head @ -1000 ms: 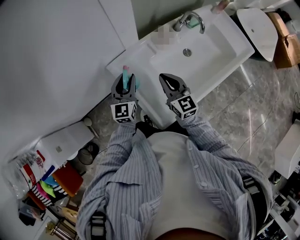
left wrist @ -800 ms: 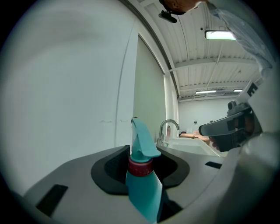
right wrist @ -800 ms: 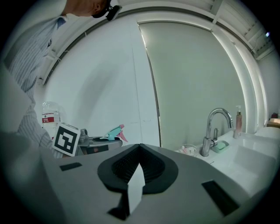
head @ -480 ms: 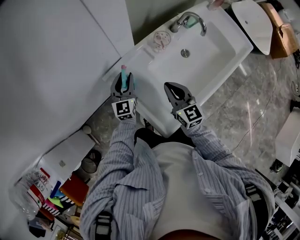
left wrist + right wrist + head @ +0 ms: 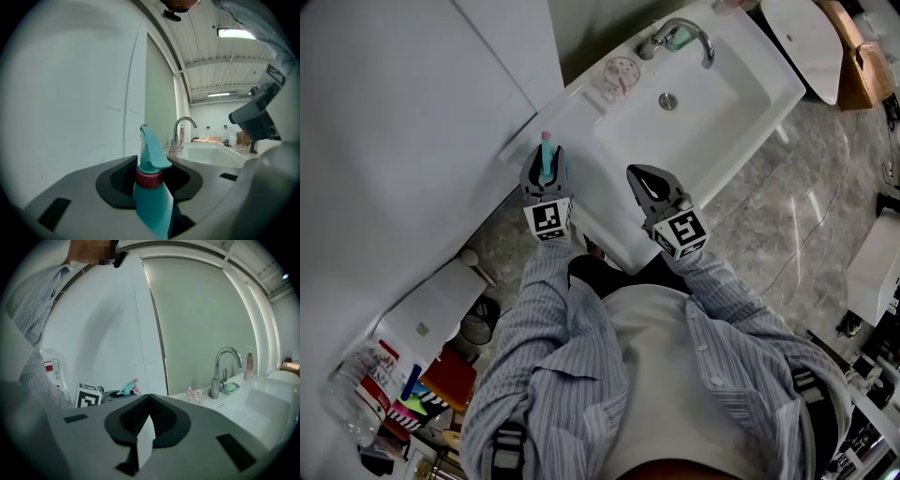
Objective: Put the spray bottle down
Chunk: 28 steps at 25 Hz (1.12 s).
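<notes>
A teal spray bottle (image 5: pixel 547 157) with a red collar and pink nozzle tip stands upright between the jaws of my left gripper (image 5: pixel 546 161), which is shut on its body. It hangs over the front left corner of the white sink counter (image 5: pixel 567 111). The left gripper view shows the bottle (image 5: pixel 152 199) close up, its trigger head pointing away. My right gripper (image 5: pixel 643 176) is beside it, to the right, above the counter's front edge. In the right gripper view its jaws are shut on a thin white piece (image 5: pixel 146 440). The bottle (image 5: pixel 127 387) shows at that view's left.
A basin (image 5: pixel 717 117) with a chrome faucet (image 5: pixel 682 34) lies beyond the grippers. A clear cup (image 5: pixel 621 73) and green soap (image 5: pixel 680 40) sit by the faucet. A white wall panel (image 5: pixel 412 112) stands at left. Bags and clutter (image 5: pixel 403 394) lie on the floor at lower left.
My left gripper has sunk a little with the spray bottle toward the counter's corner. The right gripper has hardly moved.
</notes>
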Motion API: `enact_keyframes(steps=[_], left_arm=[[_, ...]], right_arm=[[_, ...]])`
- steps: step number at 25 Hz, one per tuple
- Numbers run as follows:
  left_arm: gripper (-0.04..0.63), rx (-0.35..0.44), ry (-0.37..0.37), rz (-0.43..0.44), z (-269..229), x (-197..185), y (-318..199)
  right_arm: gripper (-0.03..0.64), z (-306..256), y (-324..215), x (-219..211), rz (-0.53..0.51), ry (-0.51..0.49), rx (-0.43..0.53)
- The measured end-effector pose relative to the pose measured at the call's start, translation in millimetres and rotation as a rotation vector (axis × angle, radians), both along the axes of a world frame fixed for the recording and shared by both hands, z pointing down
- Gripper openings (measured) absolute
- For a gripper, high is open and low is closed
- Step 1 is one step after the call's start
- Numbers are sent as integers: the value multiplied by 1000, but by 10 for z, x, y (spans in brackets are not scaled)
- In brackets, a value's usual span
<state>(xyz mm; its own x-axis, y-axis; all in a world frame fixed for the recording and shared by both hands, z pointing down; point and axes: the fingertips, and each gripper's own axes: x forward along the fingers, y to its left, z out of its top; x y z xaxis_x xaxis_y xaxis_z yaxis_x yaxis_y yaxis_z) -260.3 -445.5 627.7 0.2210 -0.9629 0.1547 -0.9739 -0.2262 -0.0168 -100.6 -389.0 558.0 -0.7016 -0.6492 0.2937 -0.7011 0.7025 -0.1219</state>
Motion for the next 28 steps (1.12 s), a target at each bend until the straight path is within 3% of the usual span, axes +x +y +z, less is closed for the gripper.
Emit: enact_keyframes(steps=[21,28], left_arm=[[184,-30,-4,-34,13,1,528],[101,12,-8,-86,-281,-51,963]], right_arm=[[15,-208,261,199,-24,-18,37],[15,-318,358,345,-11,-48,63]])
